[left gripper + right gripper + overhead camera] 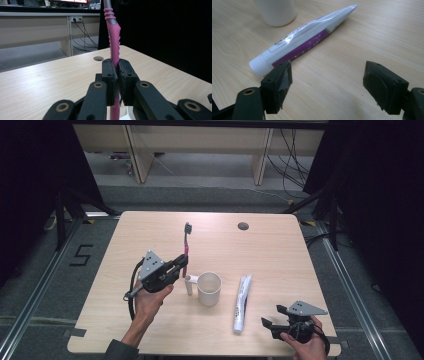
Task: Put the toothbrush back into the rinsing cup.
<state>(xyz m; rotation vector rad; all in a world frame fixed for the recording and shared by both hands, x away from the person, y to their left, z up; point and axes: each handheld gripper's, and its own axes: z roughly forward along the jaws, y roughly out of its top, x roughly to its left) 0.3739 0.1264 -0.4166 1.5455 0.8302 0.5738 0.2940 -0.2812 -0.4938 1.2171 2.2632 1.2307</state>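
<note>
A person works at a pale wooden worktop (150,330) with a handheld tool in each hand. The left tool (181,264) is clenched on the pink handle of a toothbrush (186,242), held upright just left of a white mug (209,288), bristles up. The right tool (270,316) hangs released, near the cap end of a toothpaste tube (241,302) lying just right of the mug. Judging by this, the brush is picked up; the tube looks untouched. The left gripper view shows the pads pinching the ribbed handle (114,47). The right gripper view shows the tube's white cap (258,65) just beyond one pad, jaws wide apart
</note>
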